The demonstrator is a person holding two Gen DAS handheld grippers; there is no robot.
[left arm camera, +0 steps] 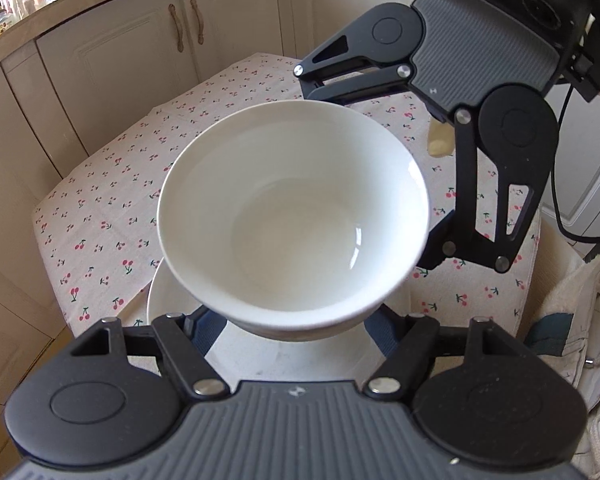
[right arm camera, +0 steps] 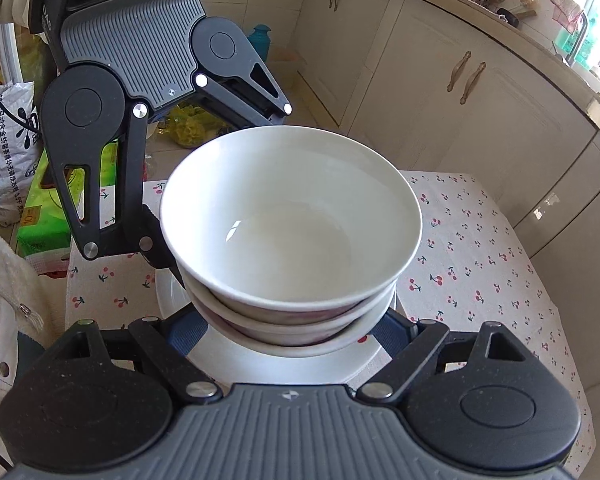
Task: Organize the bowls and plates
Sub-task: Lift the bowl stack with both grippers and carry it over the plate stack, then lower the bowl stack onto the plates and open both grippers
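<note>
A stack of white bowls [left arm camera: 292,216] stands on a white plate [left arm camera: 284,360] on the cherry-print tablecloth; the same stack [right arm camera: 292,216] and plate [right arm camera: 300,364] show in the right wrist view. My left gripper [left arm camera: 292,320] has its fingers spread on both sides of the stack's base, seen from the other side in the right wrist view [right arm camera: 220,200]. My right gripper [right arm camera: 292,328] likewise straddles the stack low down, and appears in the left wrist view [left arm camera: 380,184]. Fingertips of both are hidden behind the bowls, so contact is unclear.
The small table [left arm camera: 100,208] has edges close on all sides. Cream cabinets [left arm camera: 140,60] stand behind it. A green box [right arm camera: 40,216] and a printed sack [right arm camera: 8,140] sit on the floor. A person's light jacket [left arm camera: 580,340] is at the right.
</note>
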